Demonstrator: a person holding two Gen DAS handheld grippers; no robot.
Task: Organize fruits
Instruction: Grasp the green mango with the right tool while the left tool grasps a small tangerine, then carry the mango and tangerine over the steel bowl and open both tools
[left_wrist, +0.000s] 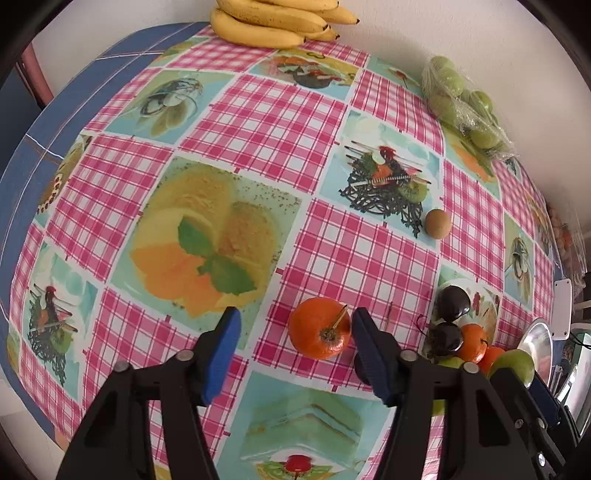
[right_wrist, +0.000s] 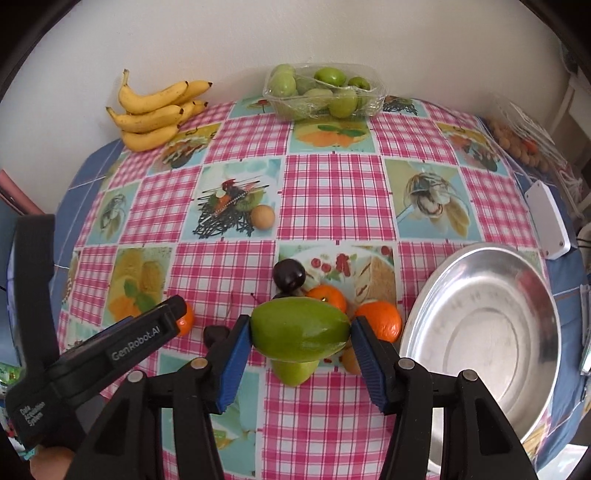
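My right gripper (right_wrist: 301, 334) is shut on a green pear-like fruit (right_wrist: 299, 330), held above another green fruit (right_wrist: 295, 369) on the table. Behind it lie two mandarins (right_wrist: 382, 319) and dark plums (right_wrist: 289, 275). My left gripper (left_wrist: 295, 330) is open, its jaws either side of a stemmed mandarin (left_wrist: 319, 328) that rests on the checked tablecloth; the right jaw is close to it. The left gripper's body shows in the right wrist view (right_wrist: 110, 350). A small brown kiwi (left_wrist: 437, 223) lies farther back.
A silver metal bowl (right_wrist: 480, 332) stands at the right. Bananas (right_wrist: 155, 110) and a wrapped tray of green fruit (right_wrist: 325, 92) sit at the back by the wall. A white box (right_wrist: 546, 221) and a bag of small fruit (right_wrist: 524, 147) lie far right.
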